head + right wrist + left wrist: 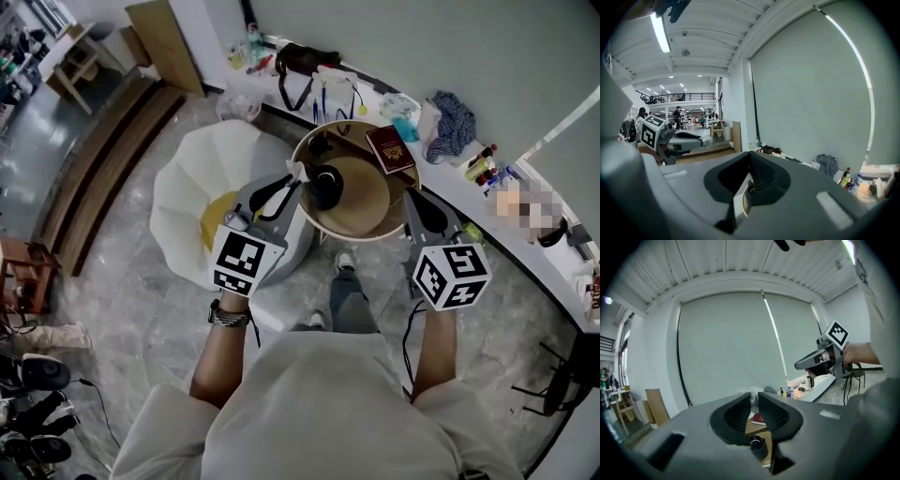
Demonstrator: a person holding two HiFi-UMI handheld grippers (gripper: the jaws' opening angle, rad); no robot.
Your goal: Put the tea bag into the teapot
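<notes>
A black teapot [325, 185] stands on a round wooden table [366, 220], with a dark red book [390, 148] behind it. My left gripper [298, 173] hovers just left of the teapot, shut on a small white tea bag [299, 170]. In the left gripper view the tea bag [752, 400] shows between the fingertips, with the teapot [758, 446] below them and the book [758, 418] beyond. My right gripper [410, 197] hangs at the table's right edge, shut with nothing in it. From the right gripper view [751, 157] the left gripper [705, 139] appears at left, white bag at its tip.
A white round seat [220, 155] with a yellow cushion [214, 223] sits left of the table. A curved white counter [525, 202] behind holds bottles [480, 167], a blue cloth [455, 122] and a black bag [305, 61]. The person's feet are under the table edge.
</notes>
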